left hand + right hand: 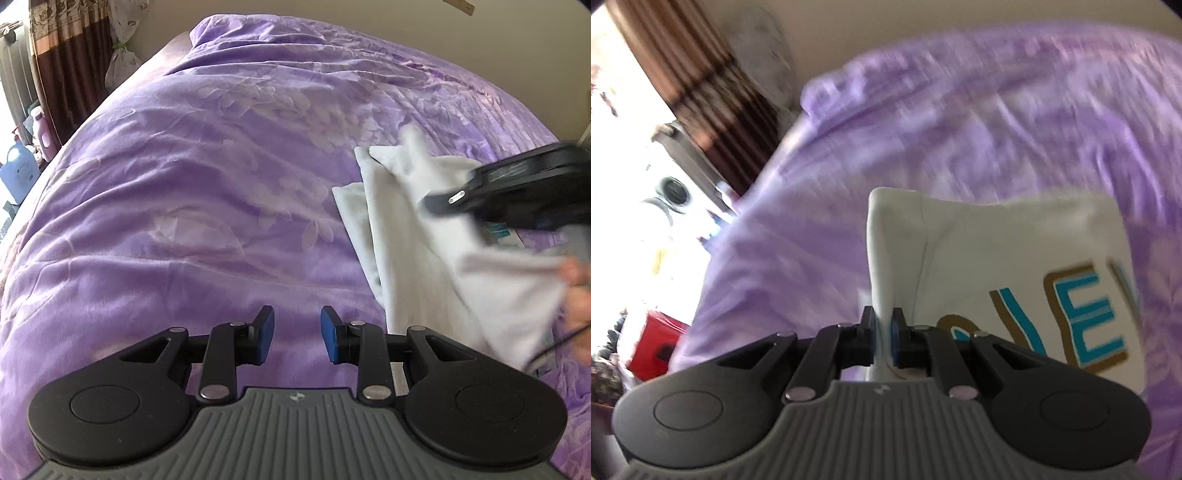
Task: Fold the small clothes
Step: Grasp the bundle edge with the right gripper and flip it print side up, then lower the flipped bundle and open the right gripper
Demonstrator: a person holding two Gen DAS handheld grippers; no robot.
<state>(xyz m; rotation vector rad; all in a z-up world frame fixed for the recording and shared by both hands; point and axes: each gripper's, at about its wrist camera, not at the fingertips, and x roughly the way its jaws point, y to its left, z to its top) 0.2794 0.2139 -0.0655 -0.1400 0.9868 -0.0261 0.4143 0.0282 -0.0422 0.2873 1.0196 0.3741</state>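
A small white shirt (402,236) with teal and gold letters (1082,321) lies partly lifted on the purple bedspread (207,192). In the right wrist view my right gripper (882,332) is shut on a fold of the white shirt (979,251), which drapes away from the jaws. The same gripper's black body (524,192) shows blurred at the right of the left wrist view, with a hand (576,291) below it. My left gripper (297,334) hovers over bare bedspread left of the shirt, open, nothing between its blue pads (267,332).
The bed's left edge runs along a brown curtain (70,55). A blue jug (18,173) and a pink bottle (40,129) stand on the floor there. A red box (657,343) sits beside the bed in the right wrist view.
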